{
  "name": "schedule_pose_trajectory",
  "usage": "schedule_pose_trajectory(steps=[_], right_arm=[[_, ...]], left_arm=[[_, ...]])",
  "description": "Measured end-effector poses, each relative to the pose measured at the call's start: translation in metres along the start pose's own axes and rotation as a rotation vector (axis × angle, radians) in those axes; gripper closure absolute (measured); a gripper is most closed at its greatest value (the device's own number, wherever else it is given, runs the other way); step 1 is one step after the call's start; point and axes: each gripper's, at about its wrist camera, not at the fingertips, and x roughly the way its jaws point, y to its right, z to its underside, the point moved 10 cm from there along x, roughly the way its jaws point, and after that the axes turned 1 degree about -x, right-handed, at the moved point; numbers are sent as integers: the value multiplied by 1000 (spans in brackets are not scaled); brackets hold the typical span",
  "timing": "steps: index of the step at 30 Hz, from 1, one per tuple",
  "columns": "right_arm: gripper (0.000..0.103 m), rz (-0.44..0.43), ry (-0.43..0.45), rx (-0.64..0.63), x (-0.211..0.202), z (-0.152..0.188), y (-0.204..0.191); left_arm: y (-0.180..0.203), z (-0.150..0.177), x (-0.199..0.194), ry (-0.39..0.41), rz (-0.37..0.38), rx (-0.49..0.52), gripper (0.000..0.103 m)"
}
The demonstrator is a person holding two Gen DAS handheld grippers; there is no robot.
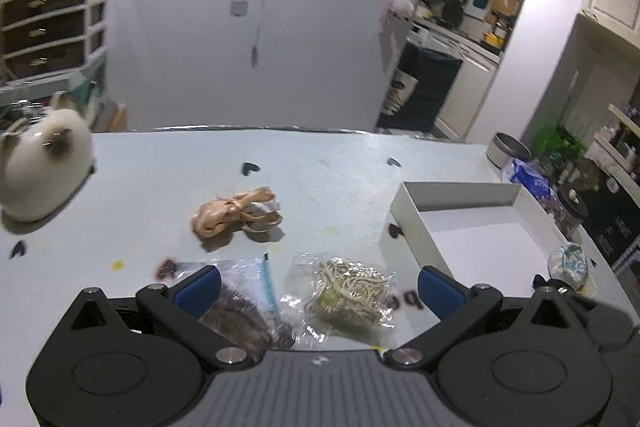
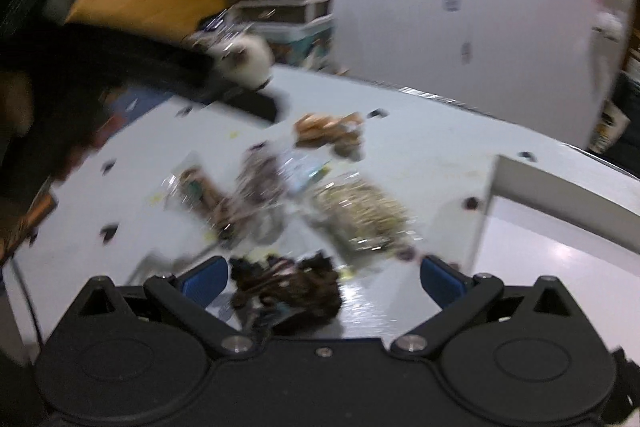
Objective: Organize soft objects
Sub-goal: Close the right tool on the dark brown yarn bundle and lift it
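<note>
The left tongs (image 1: 318, 285) are held wide above the table (image 1: 160, 179), with nothing gripped; a noodle bag (image 1: 348, 293) and a dark bag (image 1: 248, 311) are seen between the fingers. Beyond them a tan bundle (image 1: 234, 213) is laid, a white box (image 1: 472, 223) at the right, a plush cat (image 1: 42, 167) far left. The right tongs (image 2: 320, 277) are likewise spread wide, a dark tangle (image 2: 288, 287) lying between them, blurred bags (image 2: 360, 215) beyond
</note>
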Motion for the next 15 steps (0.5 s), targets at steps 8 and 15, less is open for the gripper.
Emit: schedule_pose_trajectory(steps=[8,15], right_arm=[[0,-41,-111,-21,42,8,-23],[0,-45,-195,80,73,14,-21]], left_arm=[[8,-7,49,-110,84,46,0],[13,-2,78,-181,119,72,0]])
